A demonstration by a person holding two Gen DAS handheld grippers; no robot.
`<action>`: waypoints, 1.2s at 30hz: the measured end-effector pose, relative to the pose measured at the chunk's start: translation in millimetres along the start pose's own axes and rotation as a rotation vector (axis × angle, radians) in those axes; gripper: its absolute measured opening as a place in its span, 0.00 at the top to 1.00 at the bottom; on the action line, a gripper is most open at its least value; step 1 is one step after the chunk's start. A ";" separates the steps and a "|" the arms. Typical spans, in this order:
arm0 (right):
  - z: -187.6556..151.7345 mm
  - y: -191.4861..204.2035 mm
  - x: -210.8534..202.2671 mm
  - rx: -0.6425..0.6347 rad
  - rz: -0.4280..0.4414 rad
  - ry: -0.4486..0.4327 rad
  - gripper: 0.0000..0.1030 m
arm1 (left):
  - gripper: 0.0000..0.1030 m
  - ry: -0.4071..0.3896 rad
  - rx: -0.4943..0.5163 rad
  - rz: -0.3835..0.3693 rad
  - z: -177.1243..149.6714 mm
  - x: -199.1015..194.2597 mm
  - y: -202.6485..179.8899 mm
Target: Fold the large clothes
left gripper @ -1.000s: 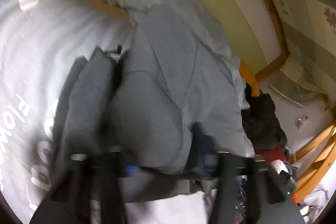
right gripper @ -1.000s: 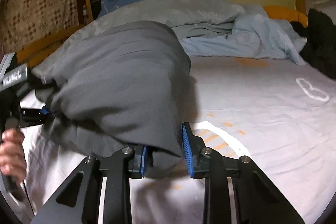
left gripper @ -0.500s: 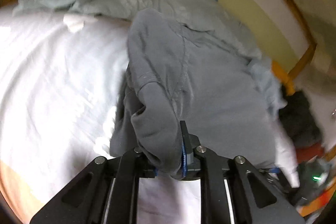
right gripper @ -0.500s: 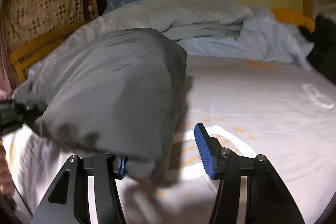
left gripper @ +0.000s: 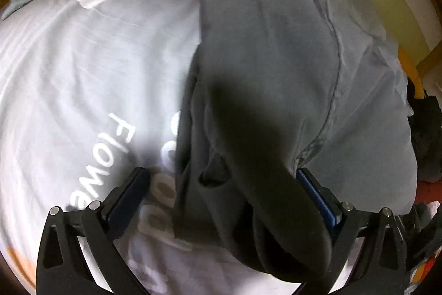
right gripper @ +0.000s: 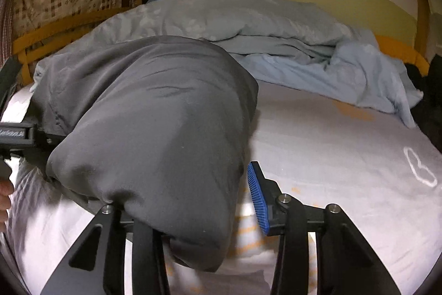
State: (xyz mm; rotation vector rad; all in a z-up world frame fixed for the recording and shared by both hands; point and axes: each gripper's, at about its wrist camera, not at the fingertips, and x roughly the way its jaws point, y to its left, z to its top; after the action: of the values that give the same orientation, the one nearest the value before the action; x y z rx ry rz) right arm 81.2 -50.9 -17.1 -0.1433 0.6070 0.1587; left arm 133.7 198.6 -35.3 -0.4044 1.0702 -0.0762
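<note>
Now the grey garment [left gripper: 265,51] lies bunched on the white bedsheet [left gripper: 69,68], a thick fold of it running down between the fingers of the left gripper [left gripper: 221,184]. Left jaws have just been opening and stand spread wide, pads clear of the cloth on the left side (right pad sits just beside the fold, contact unclear). Right gripper [right gripper: 193,201]: jaws have just been closing, partly apart; the blue right pad [right gripper: 257,198] shows free of the fabric, while the garment's corner drapes over the left finger and hides it, so no squeeze visible. Light blue duvet [right gripper: 276,29] is heaped behind the garment against the headboard. Sheet print reads "Flowe" (partly covered).
</note>
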 end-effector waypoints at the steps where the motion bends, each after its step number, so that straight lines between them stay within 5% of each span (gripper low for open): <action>1: 0.1 4.2 -0.9 -0.014 -0.020 -0.004 0.70 | 0.24 0.000 0.013 -0.014 0.1 0.7 -5.0; 4: -4.7 21.4 -7.1 -0.084 -0.129 -0.058 0.77 | 0.56 -0.036 0.074 -0.044 -2.6 -10.0 -25.1; 7: -6.8 35.4 -19.7 -0.134 -0.214 -0.116 0.78 | 0.71 -0.123 0.169 0.033 -7.3 -24.9 -48.5; 11: -2.6 37.0 -46.1 -0.201 -0.307 -0.232 0.78 | 0.78 -0.179 0.185 0.007 4.2 -51.3 -83.6; 16: 29.7 -23.6 -88.0 -0.137 -0.356 -0.310 0.78 | 0.79 -0.311 0.315 -0.030 17.6 -89.2 -167.6; 24: 68.5 -176.1 -143.4 -0.067 -0.569 -0.411 0.78 | 0.79 -0.456 0.496 -0.153 20.2 -73.9 -371.9; 29: 52.7 -307.6 -174.5 0.150 -0.768 -0.446 0.77 | 0.79 -0.509 0.562 -0.444 -0.7 -32.4 -489.1; 32: 32.0 -376.7 -177.4 0.147 -0.806 -0.396 0.77 | 0.80 -0.560 0.630 -0.423 -24.6 4.6 -554.2; 36: 1.3 -462.8 -155.2 0.257 -0.757 -0.288 0.77 | 0.81 -0.430 0.654 -0.410 -58.1 75.8 -620.3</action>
State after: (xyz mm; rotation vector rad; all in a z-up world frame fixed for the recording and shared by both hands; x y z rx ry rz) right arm 44.1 -519.7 113.9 -0.0906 0.2506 -0.6210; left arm 202.8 -410.5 99.2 -0.0309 0.4798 -0.6569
